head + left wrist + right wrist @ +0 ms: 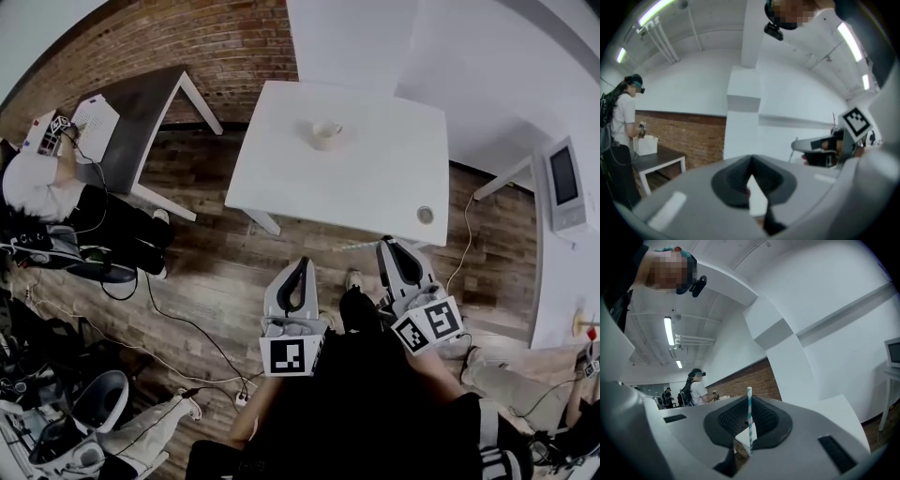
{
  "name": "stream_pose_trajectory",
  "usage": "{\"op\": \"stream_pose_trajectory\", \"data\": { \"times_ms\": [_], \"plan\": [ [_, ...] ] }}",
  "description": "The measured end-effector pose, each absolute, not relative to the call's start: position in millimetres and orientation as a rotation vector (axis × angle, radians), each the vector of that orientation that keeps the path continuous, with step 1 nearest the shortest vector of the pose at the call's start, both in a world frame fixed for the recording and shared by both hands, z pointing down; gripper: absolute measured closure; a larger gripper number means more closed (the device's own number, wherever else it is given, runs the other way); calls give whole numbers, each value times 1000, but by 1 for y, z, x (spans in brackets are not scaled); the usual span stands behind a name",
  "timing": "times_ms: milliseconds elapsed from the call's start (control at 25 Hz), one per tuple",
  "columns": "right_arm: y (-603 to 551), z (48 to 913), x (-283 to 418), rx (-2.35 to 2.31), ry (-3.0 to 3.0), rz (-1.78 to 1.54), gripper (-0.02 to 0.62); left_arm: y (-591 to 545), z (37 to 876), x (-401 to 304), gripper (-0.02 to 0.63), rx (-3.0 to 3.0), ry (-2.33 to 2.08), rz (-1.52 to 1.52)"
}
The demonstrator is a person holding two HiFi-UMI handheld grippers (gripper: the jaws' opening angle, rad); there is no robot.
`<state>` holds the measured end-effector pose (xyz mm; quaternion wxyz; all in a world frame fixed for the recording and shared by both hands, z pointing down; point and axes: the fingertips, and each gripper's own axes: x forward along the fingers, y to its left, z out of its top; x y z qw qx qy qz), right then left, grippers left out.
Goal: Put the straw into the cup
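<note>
My room is evenly lit by ceiling strip lights [669,331]; the white table [281,178] glares pale, corners curve into dark vignette, close foreground blurs.

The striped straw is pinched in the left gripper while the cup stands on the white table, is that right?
Not quite. The straw is pinched in the right gripper, as the right gripper view shows; the left gripper is shut on nothing. The cup does stand on the white table.
</note>
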<state>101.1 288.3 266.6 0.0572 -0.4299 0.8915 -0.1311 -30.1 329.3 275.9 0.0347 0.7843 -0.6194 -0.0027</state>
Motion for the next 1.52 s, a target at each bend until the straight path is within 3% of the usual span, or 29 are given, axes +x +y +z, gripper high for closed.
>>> {"op": "stream_pose_trajectory", "data": {
  "times_ms": [720,1520],
  "plan": [
    [168,263,130,-1179,2759,-451,572,209,274,16,601,2367,-1944,42],
    [122,276,164,-1106,2789,-498,572,170,273,58,601,2306,-1995,66]
  ]
}}
